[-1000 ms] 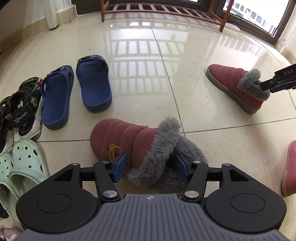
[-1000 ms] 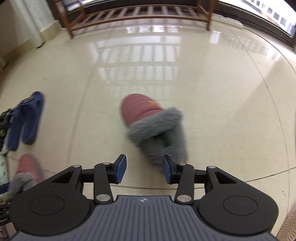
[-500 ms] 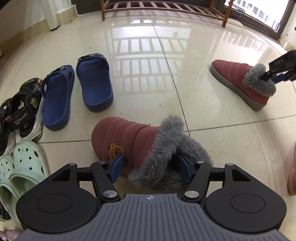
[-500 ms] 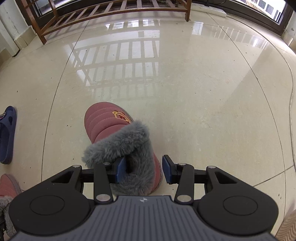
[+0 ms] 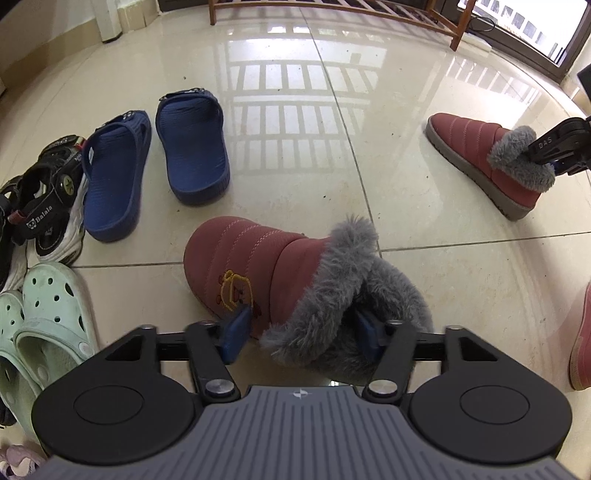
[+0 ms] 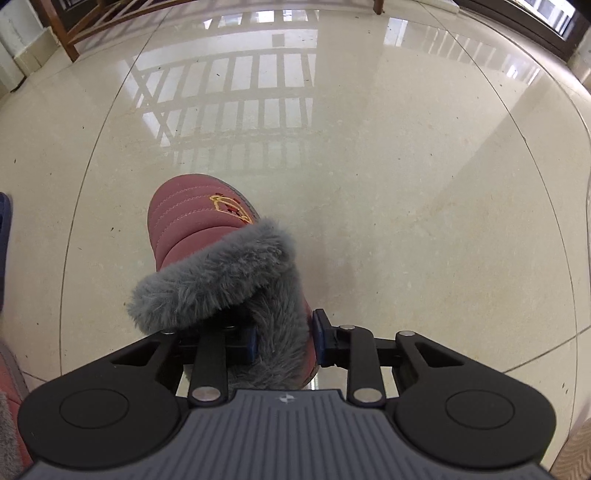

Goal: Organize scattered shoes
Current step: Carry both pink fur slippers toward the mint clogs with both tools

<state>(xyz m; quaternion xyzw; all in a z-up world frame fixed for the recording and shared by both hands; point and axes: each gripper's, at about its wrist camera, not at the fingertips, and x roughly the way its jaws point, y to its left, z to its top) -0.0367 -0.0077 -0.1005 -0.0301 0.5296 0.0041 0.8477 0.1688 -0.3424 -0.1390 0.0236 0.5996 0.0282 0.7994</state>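
Left gripper point(image 5: 301, 332): jaws closing, one blue pad against the outer side of the near boot point(image 5: 255, 273), the other inside its grey fur collar; the wall of the boot sits between them and the pads look to be touching it. Gripper points steeply down at the floor point(image 5: 369, 122).

Right gripper point(image 6: 284, 338): jaws closing on the far boot point(image 6: 207, 236). One pad is inside the fur collar, the other against the outer side near the heel; the boot wall is pinched between them. In the left view this gripper shows at the right edge point(image 5: 557, 155), its fingers at the boot's collar.

Both boots are dark red, quilted, with a yellow stitched emblem, and stand on the glossy beige tile. They are well apart: near boot at centre of the left view, toe to the left; far boot point(image 5: 480, 155) to the upper right, toe up and left.

Left of the near boot: blue slides point(image 5: 155, 158), side by side. Further left, black strap sandals point(image 5: 44, 199) on white soles, and pale green clogs point(image 5: 48, 321) at the lower left edge. A pink shoe point(image 5: 581, 332) is cut off by the right edge. A wooden rack point(image 5: 369, 14) stands along the far wall.
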